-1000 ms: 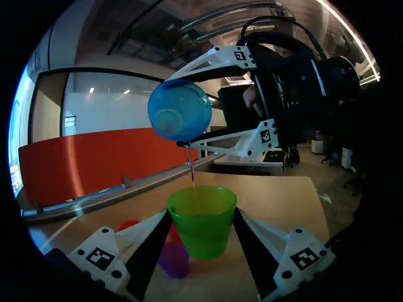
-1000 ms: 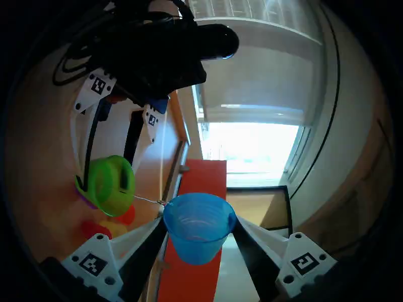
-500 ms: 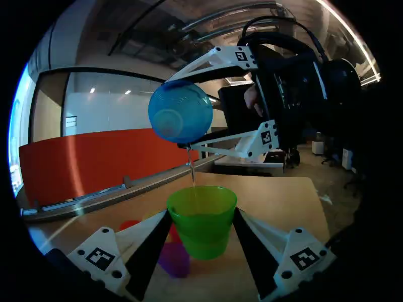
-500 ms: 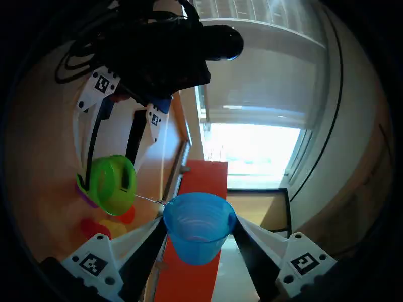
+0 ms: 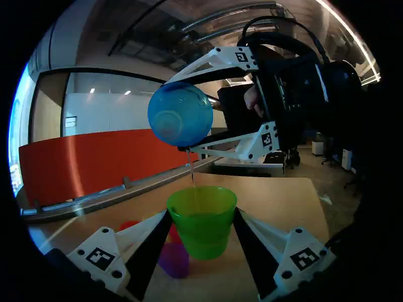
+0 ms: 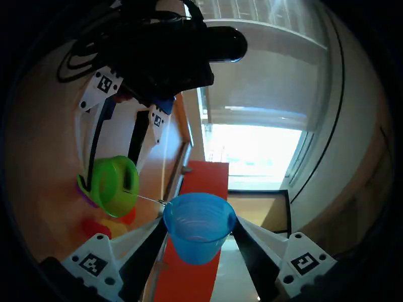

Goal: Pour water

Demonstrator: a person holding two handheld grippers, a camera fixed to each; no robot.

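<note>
My left gripper (image 5: 201,227) is shut on a green cup (image 5: 202,219), held upright just above the wooden table (image 5: 282,201). Above it my right gripper (image 5: 220,98) holds a blue cup (image 5: 179,115) tipped over on its side, and a thin stream of water (image 5: 191,169) falls from its rim into the green cup. In the right gripper view the right gripper (image 6: 199,232) is shut on the blue cup (image 6: 198,229), with the water thread (image 6: 147,199) running to the green cup (image 6: 110,185) held by the left gripper (image 6: 118,168).
A purple cup (image 5: 174,258) and a red one (image 5: 128,224) lie on the table behind the green cup. An orange partition (image 5: 95,161) runs along the table's far edge. Office chairs (image 5: 330,153) stand at the far right.
The blue cup has tilted slightly further while the stream keeps running. The green cup has stayed in place under it.
</note>
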